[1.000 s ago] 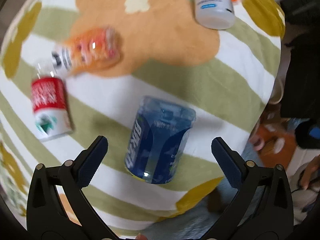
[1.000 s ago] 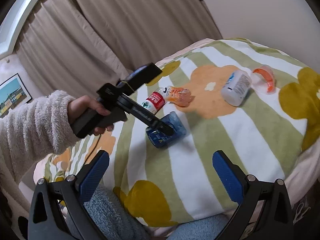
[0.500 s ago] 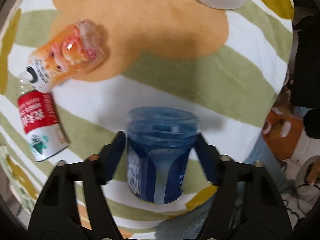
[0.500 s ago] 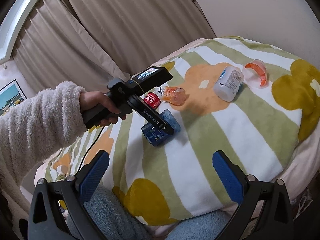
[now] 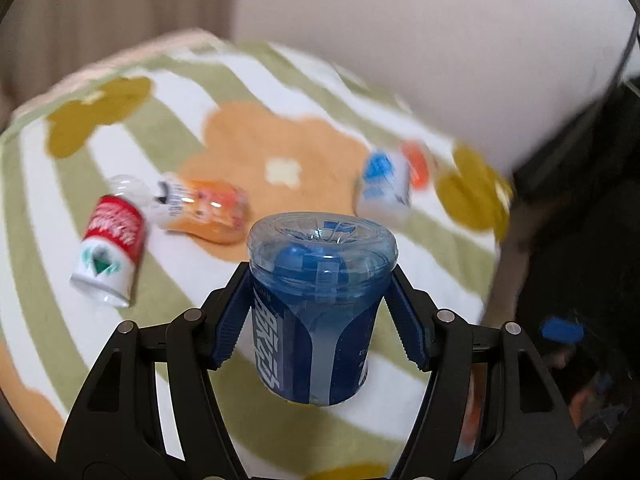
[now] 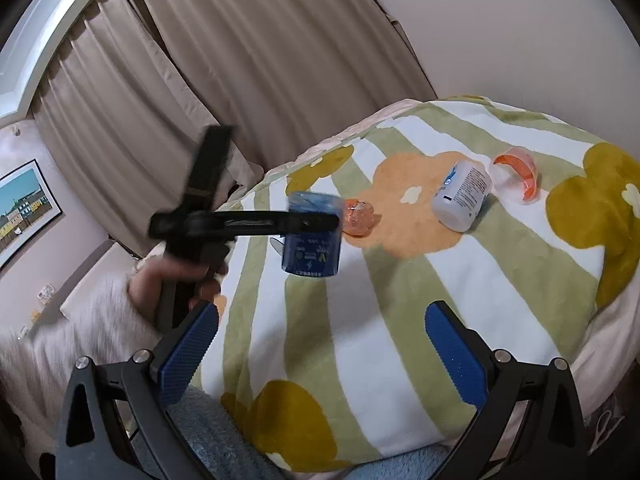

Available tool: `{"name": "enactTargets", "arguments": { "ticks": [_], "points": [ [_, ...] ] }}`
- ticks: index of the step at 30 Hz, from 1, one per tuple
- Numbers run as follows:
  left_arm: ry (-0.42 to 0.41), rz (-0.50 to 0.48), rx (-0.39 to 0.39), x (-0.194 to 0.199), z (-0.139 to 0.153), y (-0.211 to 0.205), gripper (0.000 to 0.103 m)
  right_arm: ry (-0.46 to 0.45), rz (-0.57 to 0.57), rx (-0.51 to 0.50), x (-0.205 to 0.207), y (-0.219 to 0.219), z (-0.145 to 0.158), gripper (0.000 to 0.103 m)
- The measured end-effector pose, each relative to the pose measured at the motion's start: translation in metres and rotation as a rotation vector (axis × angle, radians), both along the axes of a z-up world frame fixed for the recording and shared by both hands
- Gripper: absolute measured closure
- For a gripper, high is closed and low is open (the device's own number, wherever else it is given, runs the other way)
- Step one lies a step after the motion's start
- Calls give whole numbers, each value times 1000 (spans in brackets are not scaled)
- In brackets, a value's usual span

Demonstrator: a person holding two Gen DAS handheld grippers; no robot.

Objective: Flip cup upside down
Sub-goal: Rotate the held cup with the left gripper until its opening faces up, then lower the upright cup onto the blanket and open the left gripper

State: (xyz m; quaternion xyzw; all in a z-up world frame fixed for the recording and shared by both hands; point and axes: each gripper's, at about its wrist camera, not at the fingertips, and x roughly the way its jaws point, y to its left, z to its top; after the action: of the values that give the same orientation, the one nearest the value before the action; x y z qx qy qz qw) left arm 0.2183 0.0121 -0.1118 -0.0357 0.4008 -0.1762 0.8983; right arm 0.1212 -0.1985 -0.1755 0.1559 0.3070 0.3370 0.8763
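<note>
Left tongs [image 5: 320, 312] clench the blue cup [image 5: 318, 312] above the blanket [image 6: 400, 320], red can [image 5: 110, 250] nearby; right tongs [image 6: 320, 352] gape.

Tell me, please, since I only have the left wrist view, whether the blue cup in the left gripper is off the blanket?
Observer: Yes. In the right wrist view the blue cup hangs in the air above the blanket, pinched in the left gripper.
Operator: Thank you. Is the right gripper helping?
Observer: No. The right gripper is open, holds nothing and is apart from the cup.
Operator: What is the orange blur beyond the white bottle?
Observer: A clear cup with an orange band, lying on its side beside the white bottle.
</note>
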Motion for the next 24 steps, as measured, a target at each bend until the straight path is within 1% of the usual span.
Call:
{"name": "enactTargets", "arguments": {
  "ticks": [1,3,6,8,11,12,13,14,16,20,24],
  "points": [
    [-53,46,0,-7,-3,2,41,-6,-1,-14,-1,2,-1,0],
    [-108,86,5,-15,-16,-1,41,-14,1,-31,-2,6,-3,0],
    [-142,114,-2,-25,-35,-2,41,-20,11,-35,-7,10,-8,0],
    [-136,135,-16,-37,-49,-2,41,-20,14,-50,-9,12,-12,0],
    [-104,156,-51,-40,-70,1,41,-31,14,-88,-15,16,-17,0],
    [-101,155,-59,-44,-70,4,41,-37,10,-107,-16,17,-18,0],
    [-103,157,-58,-43,-83,0,41,-43,7,-123,-17,18,-19,0],
    [-96,162,-37,-47,-83,0,41,-50,2,-143,-19,20,-20,0],
    [-91,155,-24,-49,-90,-4,41,-59,-6,-172,-20,22,-22,0],
    [-98,143,11,-53,-91,-11,41,-65,-14,-183,-21,23,-23,0],
    [-95,143,29,-56,-93,-12,41,-81,-33,-222,-24,25,-23,0]
  ]
}}
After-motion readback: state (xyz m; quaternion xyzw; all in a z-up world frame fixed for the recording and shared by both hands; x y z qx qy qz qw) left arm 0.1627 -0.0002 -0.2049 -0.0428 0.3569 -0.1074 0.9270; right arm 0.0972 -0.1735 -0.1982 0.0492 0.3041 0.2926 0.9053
